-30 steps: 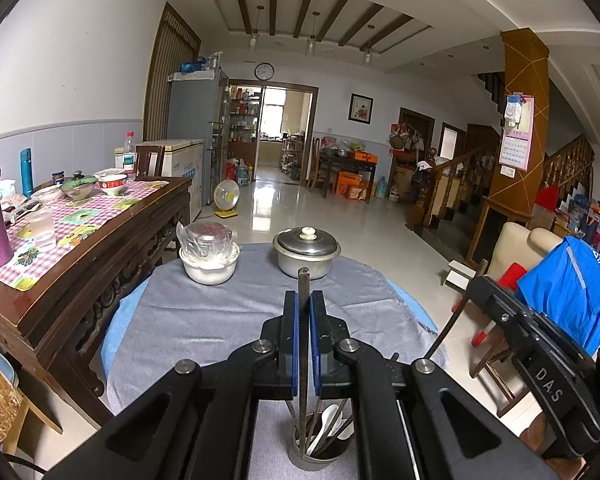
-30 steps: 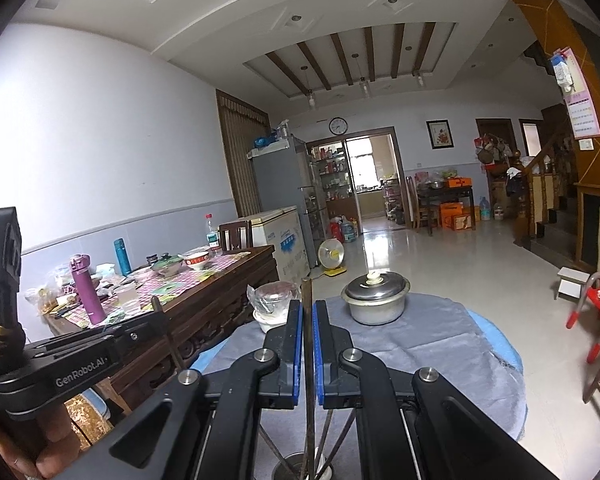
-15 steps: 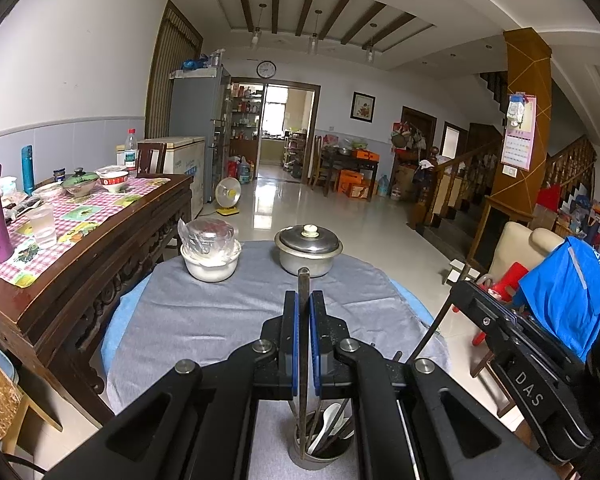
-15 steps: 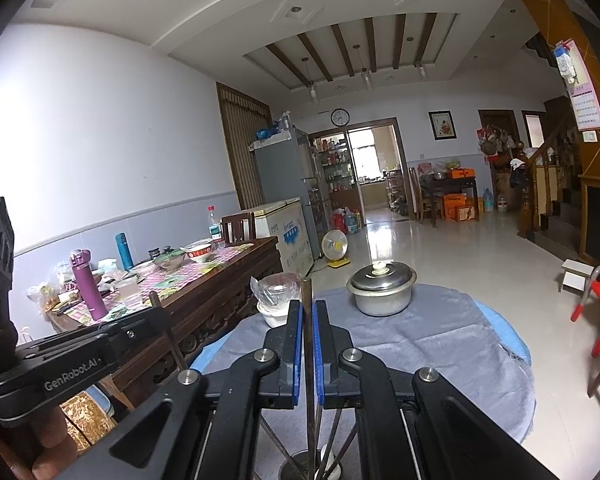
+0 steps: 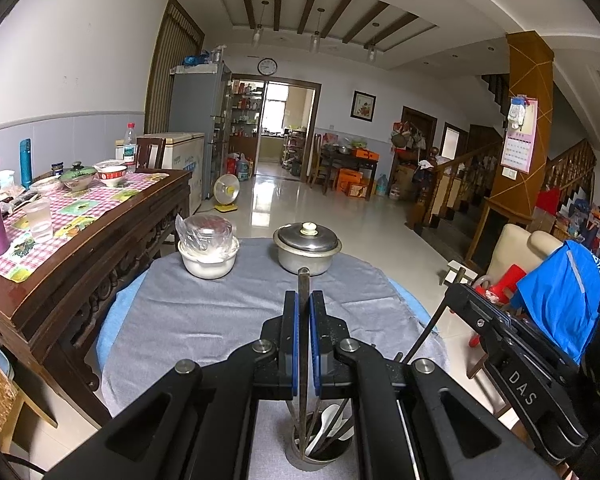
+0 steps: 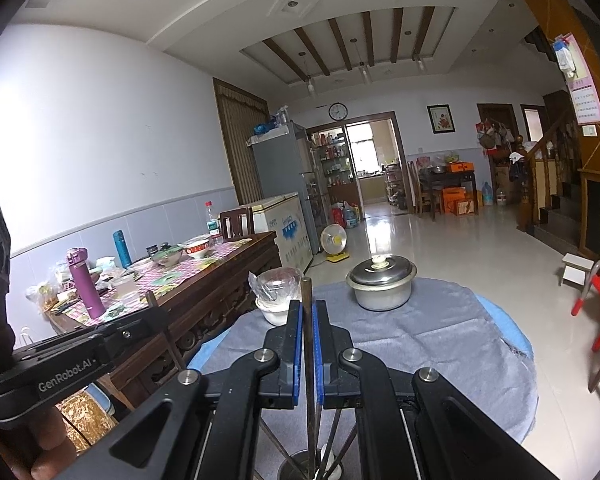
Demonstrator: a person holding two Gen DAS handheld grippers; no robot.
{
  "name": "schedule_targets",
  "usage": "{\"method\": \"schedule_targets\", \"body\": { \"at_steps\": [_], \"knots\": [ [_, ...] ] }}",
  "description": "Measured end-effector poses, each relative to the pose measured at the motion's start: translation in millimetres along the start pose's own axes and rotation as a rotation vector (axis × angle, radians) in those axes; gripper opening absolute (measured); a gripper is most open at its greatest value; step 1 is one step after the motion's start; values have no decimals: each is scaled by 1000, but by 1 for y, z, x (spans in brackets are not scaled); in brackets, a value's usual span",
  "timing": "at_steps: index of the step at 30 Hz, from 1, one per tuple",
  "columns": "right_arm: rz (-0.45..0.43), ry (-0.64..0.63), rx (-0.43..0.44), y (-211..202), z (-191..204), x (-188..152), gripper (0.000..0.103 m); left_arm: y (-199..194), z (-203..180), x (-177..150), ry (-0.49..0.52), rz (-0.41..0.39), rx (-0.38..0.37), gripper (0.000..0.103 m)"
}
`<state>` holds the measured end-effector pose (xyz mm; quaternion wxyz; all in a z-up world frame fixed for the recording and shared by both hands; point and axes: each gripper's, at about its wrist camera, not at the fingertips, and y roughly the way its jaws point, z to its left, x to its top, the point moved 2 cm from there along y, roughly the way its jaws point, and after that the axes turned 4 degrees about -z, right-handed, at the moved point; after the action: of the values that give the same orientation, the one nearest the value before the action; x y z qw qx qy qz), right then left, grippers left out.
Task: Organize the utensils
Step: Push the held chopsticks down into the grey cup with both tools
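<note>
Left tool (image 5: 304, 344): pressed onto a dark chopstick (image 5: 303, 320), upright, top end poking out at 12 o'clock above the blue pads.
Right tool (image 6: 308, 350): likewise pinching a second chopstick (image 6: 307, 320), upright, lower end reaching down toward the holder.
Utensil holder (image 5: 318, 454): steel cup at 6 o'clock under the left tool, on the grey-clothed tabletop (image 5: 204, 320); already carrying a white spoon (image 5: 326, 426) and several dark sticks leaning outward.
Holder in right view (image 6: 300, 466): only the rim showing at 6 o'clock, mostly hidden by the tool body.
Risk, crowding: both tools close above one small cup; likely to knock together if lowered at once.
Risk, snagging: leaning sticks inside could catch a descending tip and deflect it over the rim.
Risk, tipping: light cup on loose cloth; sideways push from a stick could topple it and spill everything.
Risk, slip: thin smooth stick held near mid-length; could pivot between the pads.
Farther out: lidded steel pot (image 5: 307, 249) at 12 o'clock and wrapped white bowl (image 5: 208, 254) at 11 o'clock, well apart from the cup; little danger there.
</note>
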<state>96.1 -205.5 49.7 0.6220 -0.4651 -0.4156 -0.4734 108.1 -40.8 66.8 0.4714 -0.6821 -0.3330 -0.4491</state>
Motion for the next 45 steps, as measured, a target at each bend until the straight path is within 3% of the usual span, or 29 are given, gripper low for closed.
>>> {"method": "schedule_targets", "body": {
  "at_steps": [45],
  "knots": [
    [38,20,-17,12,4,-22,6,35,-4,-23,-56,28,35,5]
  ]
}}
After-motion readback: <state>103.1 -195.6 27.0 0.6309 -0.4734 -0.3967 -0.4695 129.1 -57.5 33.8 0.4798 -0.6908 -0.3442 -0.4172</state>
